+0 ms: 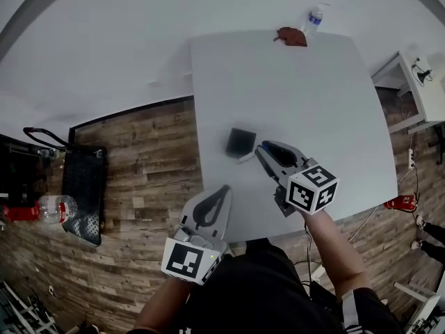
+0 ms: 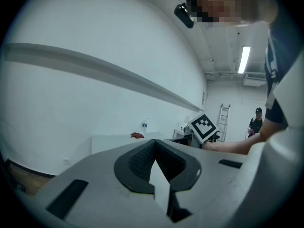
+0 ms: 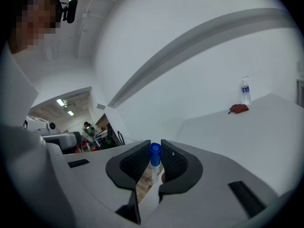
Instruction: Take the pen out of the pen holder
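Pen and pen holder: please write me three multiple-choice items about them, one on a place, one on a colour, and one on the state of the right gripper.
1. Where does the pen holder stand?
A. on the white table
B. on a chair
C. inside a drawer

2. What colour is the cap of the pen?
A. red
B. blue
C. green

3. What are the fingers of the right gripper doing?
A. spread wide, empty
B. closed on the pen
C. closed on nothing

Answers: 1 A, the head view shows it on the table top. 2 B, the right gripper view shows a blue cap. 3 B, the pen stands gripped between the two fingers.
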Available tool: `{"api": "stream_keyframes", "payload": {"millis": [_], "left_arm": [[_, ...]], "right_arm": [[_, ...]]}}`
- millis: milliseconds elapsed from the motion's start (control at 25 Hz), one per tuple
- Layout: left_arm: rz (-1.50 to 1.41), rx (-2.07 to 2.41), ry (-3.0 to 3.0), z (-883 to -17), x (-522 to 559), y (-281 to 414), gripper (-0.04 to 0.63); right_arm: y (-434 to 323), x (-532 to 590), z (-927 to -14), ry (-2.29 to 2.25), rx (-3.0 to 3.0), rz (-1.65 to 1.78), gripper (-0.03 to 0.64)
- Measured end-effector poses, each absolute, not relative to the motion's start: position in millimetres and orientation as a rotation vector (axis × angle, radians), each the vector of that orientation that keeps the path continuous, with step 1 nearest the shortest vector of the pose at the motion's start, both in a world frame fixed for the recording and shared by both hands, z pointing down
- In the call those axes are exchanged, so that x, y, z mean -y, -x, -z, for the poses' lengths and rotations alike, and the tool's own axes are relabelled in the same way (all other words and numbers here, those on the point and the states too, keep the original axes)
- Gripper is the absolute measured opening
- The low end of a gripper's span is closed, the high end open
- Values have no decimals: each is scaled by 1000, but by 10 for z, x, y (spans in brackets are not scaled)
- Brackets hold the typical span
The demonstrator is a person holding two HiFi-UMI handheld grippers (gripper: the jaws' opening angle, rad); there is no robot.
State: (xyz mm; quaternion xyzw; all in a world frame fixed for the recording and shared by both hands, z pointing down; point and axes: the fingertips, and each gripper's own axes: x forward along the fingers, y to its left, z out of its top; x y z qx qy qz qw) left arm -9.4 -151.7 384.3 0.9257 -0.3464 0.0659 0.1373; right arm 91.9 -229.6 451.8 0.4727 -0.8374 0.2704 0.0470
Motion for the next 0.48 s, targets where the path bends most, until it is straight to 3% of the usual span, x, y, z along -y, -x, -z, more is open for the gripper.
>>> {"api": "stream_keyframes", "payload": {"millis": [480], "left_arm": [[-123, 947, -2753, -3575, 1001, 468, 8]], "right_arm": [[-345, 1440, -3803, -1473, 2659, -758, 72]]}}
